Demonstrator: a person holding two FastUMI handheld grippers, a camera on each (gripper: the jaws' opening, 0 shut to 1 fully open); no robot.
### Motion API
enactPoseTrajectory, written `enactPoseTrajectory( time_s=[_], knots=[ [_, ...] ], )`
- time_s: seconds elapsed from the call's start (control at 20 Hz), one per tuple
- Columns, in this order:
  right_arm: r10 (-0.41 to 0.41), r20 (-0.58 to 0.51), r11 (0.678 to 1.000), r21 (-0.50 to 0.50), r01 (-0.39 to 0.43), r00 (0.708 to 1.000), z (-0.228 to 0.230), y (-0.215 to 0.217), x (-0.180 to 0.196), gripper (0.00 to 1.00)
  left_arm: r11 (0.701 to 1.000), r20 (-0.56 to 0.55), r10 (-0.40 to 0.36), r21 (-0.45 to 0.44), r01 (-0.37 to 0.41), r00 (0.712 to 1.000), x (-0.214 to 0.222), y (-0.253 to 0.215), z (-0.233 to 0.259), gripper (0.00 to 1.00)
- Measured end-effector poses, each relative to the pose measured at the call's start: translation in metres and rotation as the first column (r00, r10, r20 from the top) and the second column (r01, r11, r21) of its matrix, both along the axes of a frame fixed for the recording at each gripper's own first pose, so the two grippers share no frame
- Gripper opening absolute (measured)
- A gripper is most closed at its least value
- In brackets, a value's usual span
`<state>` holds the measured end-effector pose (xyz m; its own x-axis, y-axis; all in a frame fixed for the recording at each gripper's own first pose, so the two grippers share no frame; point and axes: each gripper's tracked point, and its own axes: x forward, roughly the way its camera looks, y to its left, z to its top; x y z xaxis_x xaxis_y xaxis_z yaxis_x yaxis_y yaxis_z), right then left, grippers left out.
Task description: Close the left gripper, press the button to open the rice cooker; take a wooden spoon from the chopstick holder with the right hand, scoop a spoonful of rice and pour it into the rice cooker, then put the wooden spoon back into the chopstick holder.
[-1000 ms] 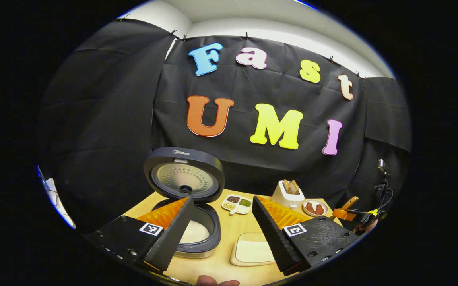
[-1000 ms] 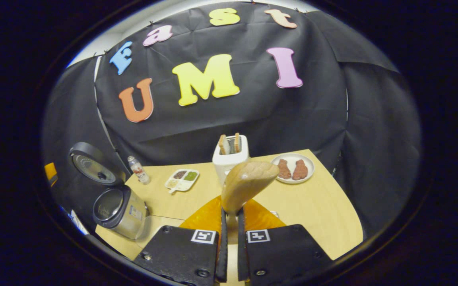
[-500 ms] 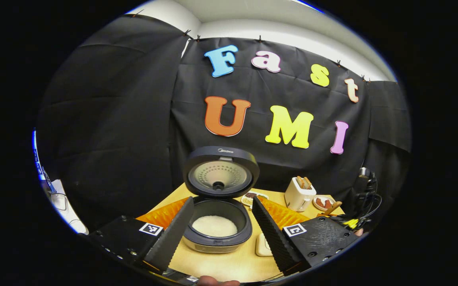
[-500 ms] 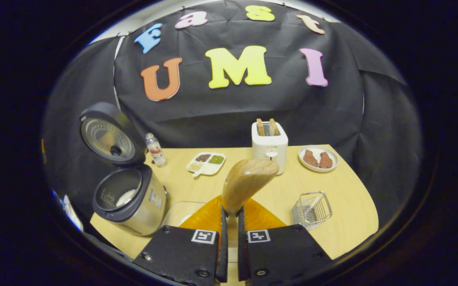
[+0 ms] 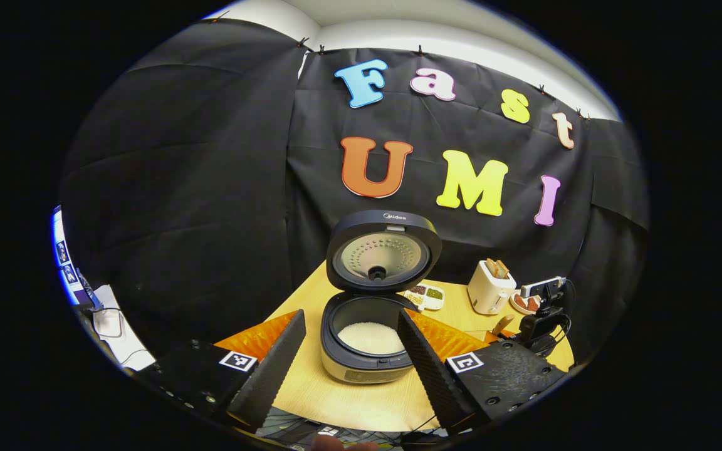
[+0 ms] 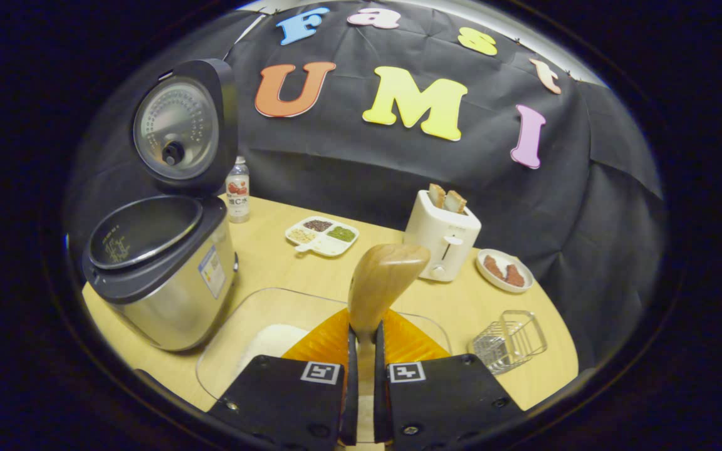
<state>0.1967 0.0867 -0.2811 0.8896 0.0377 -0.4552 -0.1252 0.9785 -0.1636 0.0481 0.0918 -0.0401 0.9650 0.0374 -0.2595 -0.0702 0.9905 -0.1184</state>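
The table carries the rice cooker, lid up, now nearer the right gripper view's camera than 0.5 s ago. Beside it the clear rice container shows fully. The chopstick holder stands toward the right. The right gripper stays clamped on the wooden spoon, held above the container. The left gripper hangs spread wide, pulled back from the cooker.
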Motion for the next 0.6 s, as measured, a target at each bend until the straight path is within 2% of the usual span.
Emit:
enactPoseTrajectory(
  time_s=[0.15,0.35,0.45,0.6],
  knots=[
    [0.019,-0.064,0.987,0.159,-0.008,0.998,-0.004,0.022,-0.01,0.15,1.0,-0.008,0.009,-0.003,-0.009,1.0,0.001,0.005,-0.001,0.95],
    [0.051,-0.146,0.935,0.354,0.004,0.988,-0.001,0.037,-0.02,0.15,1.0,0.005,0.006,-0.008,-0.006,1.0,0.001,0.003,0.002,0.95],
    [0.038,-0.187,0.891,0.451,0.051,0.982,0.005,0.037,-0.024,0.16,1.0,0.003,0.002,-0.01,-0.002,1.0,0.001,-0.002,-0.001,0.95],
    [0.032,-0.258,0.778,0.613,0.138,0.966,0.012,0.036,-0.026,0.15,1.0,0.0,-0.009,-0.007,0.009,1.0,0.003,-0.012,0.0,0.95]
  ],
)
